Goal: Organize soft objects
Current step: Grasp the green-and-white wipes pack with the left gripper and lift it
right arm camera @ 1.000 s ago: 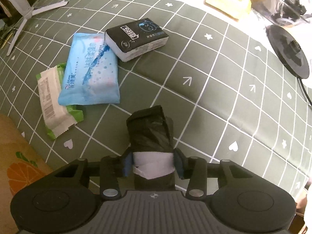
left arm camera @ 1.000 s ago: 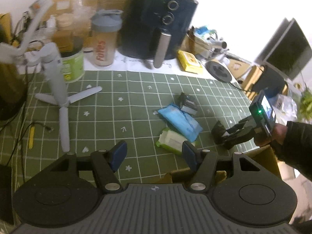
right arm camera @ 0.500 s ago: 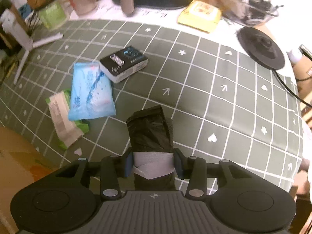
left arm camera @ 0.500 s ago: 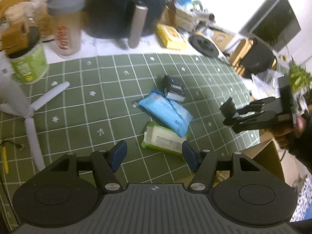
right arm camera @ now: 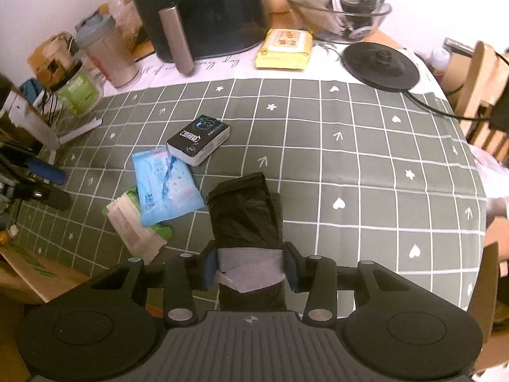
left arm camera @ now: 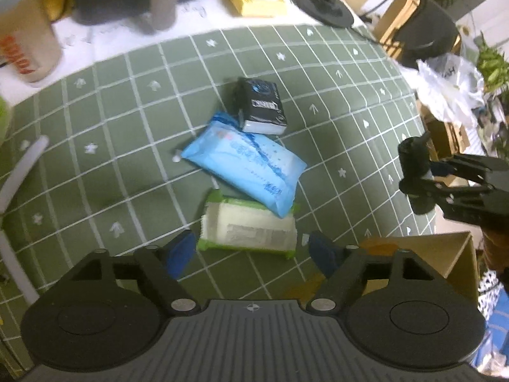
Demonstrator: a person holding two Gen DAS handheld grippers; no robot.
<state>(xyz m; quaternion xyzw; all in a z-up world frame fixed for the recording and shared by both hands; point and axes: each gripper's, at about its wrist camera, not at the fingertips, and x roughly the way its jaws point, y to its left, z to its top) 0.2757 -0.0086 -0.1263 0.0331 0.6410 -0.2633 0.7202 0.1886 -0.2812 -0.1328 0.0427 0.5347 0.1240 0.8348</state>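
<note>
Midway through the sorting, most of the soft goods lie out on the green checked tablecloth (right arm camera: 366, 159). At left, the left gripper (left arm camera: 251, 248) hangs over the near end of the pile, its jaws having just been opening and now spread wide with nothing between the blue pads; the green-edged wipes pack (left arm camera: 248, 226) lies on the cloth just beyond them, untouched. Partly on top of that pack rests the blue wipes pack (left arm camera: 248, 165), and beyond it, touching its far end, sits the black tissue packet (left arm camera: 262, 108). To the right, the right gripper (right arm camera: 251, 262) pinches the black bag roll (right arm camera: 245, 213) across its grey paper band, holding it clear of the table. A cardboard box (left arm camera: 423, 254) stands open at the table's near edge, its inside hidden. Judging by this, one item is lifted and, if the box is its destination, not yet stowed, and three more wait on the cloth. A yellow wipes pack (right arm camera: 284, 49) lies at the far side near the black air fryer (right arm camera: 203, 9); whether it belongs to the job cannot be told.
</note>
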